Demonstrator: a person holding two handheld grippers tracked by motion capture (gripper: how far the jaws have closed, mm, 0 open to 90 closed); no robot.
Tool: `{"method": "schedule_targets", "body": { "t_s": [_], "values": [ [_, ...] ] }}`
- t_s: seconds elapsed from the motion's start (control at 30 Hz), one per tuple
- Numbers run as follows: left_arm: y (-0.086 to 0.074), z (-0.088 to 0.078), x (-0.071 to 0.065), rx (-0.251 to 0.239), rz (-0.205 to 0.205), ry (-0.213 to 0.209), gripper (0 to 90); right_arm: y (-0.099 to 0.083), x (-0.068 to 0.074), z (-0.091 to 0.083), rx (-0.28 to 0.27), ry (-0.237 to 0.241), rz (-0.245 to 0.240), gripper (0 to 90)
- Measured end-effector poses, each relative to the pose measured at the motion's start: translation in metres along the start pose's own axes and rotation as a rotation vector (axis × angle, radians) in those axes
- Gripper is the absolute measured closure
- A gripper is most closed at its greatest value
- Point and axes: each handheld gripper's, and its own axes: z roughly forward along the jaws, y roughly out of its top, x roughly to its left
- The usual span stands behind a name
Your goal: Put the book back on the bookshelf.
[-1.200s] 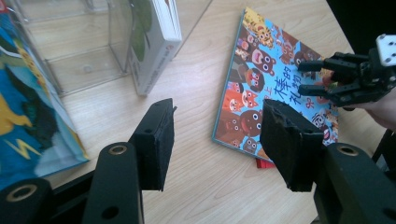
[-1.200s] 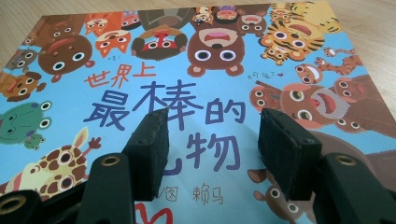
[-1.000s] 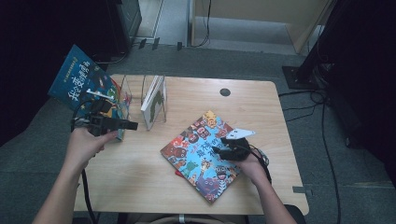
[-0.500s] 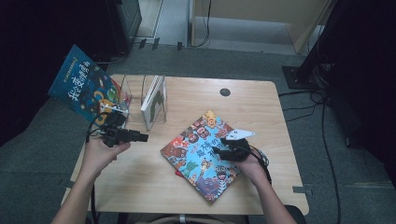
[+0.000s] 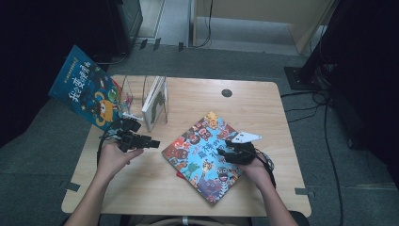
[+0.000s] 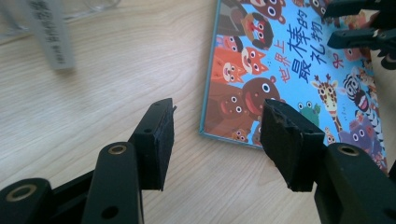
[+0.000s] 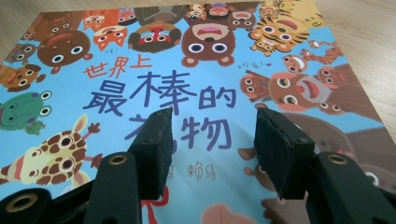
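Across the middle of the scene sits the light wooden counter (image 5: 197, 188) with rounded corners, taking up most of the high view. Next biggest is the flat picture book with a blue cover full of cartoon animals (image 5: 202, 153), lying face up and turned diagonally, right of the counter's centre. Off the back-left corner there's a dark blue picture book with yellow lettering (image 5: 84, 92) propped up at a tilt, and just beside it a clear rack holding a white-spined book upright (image 5: 155, 101).

Then the hands. The right claw (image 5: 235, 150) hovers low over the animal book's cover, jaws apart with nothing between them but the printed title underneath; they've just been closing a bit. The left claw (image 5: 153, 143) is over bare wood near the book's left edge, jaws held fairly wide and gripping nothing, pointing toward the book's corner.

Smallest: a dark round grommet (image 5: 227, 92) near the counter's far edge.
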Motion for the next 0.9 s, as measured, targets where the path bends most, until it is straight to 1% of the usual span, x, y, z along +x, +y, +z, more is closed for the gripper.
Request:
{"method": "schedule_targets", "body": {
  "t_s": [0.07,0.1,0.17,0.3,0.4,0.43,0.5,0.57,0.6,0.7,0.8,0.9],
  "values": [
    [0.001,0.007,-0.002,0.013,0.025,0.012,44.9,-0.002,-0.001,-0.002,-0.002,-0.005,0.005,48.4],
    [0.001,0.011,-0.003,0.015,0.028,0.010,45.0,-0.003,-0.001,-0.003,-0.004,-0.007,0.007,49.0],
    [0.003,0.016,-0.004,0.018,0.030,-0.004,45.0,-0.005,-0.001,-0.006,-0.005,-0.010,0.011,49.8],
    [0.005,0.027,-0.003,0.016,0.020,-0.023,45.0,-0.009,-0.002,-0.010,-0.005,-0.017,0.020,51.6],
    [0.006,0.034,-0.003,0.025,0.031,-0.022,45.0,-0.012,-0.002,-0.013,-0.003,-0.023,0.021,53.0],
    [0.006,0.036,-0.004,0.025,0.032,-0.023,45.0,-0.013,-0.002,-0.015,-0.004,-0.028,0.028,53.1],
    [0.007,0.039,-0.004,0.028,0.039,-0.029,45.0,-0.015,-0.002,-0.017,-0.002,-0.030,0.035,53.3],
    [0.007,0.041,-0.003,0.025,0.037,-0.036,44.9,-0.017,-0.002,-0.019,-0.005,-0.036,0.033,54.5],
    [0.007,0.042,-0.003,0.025,0.043,-0.039,44.9,-0.017,-0.002,-0.020,-0.003,-0.039,0.031,55.7],
    [0.008,0.046,-0.003,0.025,0.038,-0.045,44.9,-0.020,-0.002,-0.023,-0.005,-0.042,0.038,59.2],
    [0.009,0.051,-0.004,0.033,0.049,-0.043,45.0,-0.022,-0.002,-0.025,-0.001,-0.041,0.044,61.7],
    [0.010,0.055,-0.004,0.029,0.058,-0.043,45.0,-0.024,-0.002,-0.027,-0.009,-0.042,0.053,63.5]
  ]
}}
